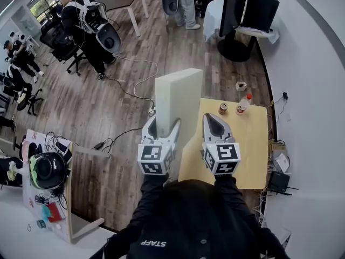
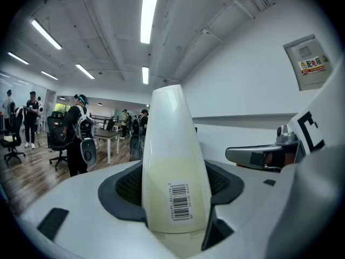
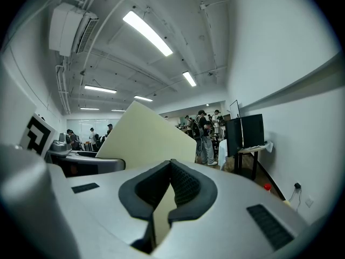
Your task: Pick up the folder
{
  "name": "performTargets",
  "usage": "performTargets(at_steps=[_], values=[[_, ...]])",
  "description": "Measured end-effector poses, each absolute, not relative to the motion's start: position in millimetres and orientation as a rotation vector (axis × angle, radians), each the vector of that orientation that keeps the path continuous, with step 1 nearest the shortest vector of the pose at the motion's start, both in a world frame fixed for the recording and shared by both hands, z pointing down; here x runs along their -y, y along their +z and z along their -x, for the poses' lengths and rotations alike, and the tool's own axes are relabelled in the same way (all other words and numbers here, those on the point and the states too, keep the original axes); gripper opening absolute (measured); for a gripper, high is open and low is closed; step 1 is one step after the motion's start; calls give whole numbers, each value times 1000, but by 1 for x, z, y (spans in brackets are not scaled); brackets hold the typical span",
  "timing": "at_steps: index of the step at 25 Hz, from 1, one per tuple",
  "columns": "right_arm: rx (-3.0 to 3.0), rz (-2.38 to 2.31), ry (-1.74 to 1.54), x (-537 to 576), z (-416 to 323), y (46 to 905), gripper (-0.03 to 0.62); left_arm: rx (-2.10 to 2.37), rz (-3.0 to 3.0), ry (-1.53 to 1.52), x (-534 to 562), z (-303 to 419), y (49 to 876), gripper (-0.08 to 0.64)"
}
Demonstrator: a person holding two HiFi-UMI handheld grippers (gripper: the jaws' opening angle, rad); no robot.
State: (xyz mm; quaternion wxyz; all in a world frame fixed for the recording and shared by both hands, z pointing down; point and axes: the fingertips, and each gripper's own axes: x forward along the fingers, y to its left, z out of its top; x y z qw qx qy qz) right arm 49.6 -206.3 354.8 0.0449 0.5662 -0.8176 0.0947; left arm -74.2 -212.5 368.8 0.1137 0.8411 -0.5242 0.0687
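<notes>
The left gripper (image 1: 163,124) has its fingers spread fairly wide and clamped on the lower end of the folder (image 1: 179,99). They press its two broad faces, with the narrow spine toward that gripper's camera. The folder stands upright in the air, clear of the desk (image 1: 253,155), which lies below and to its right. So the pick-up looks essentially done. As far as I can judge, all that is left is to keep the folder steady, or carry it wherever it is wanted.

The folder is a thick, box-like slab in pale cream with a smooth matt skin (plastic-coated board, I would guess). Its faces are flat and rectangular. The spine is gently rounded, with a fine seam down each edge and a white barcode label (image 2: 180,201) stuck low on it. The finger pads gripping it are dark and finely ribbed, set in glossy white shells.

To the right, the right gripper (image 1: 215,124) hangs beside the folder's edge without holding it. Its fingers are drawn almost together, leaving only a thin slit with nothing pinched in it.

The desk top is light, smooth wood. At its far edge stand a small round can (image 1: 223,108) and a clear bottle (image 1: 243,103) with a red cap.
</notes>
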Motion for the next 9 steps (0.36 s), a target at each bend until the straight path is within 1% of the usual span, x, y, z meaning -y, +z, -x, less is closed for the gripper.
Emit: performTargets(at_steps=[9], values=[[2497, -1713, 295, 213, -44, 358, 21, 1542, -2461, 202, 219, 78, 370, 325]])
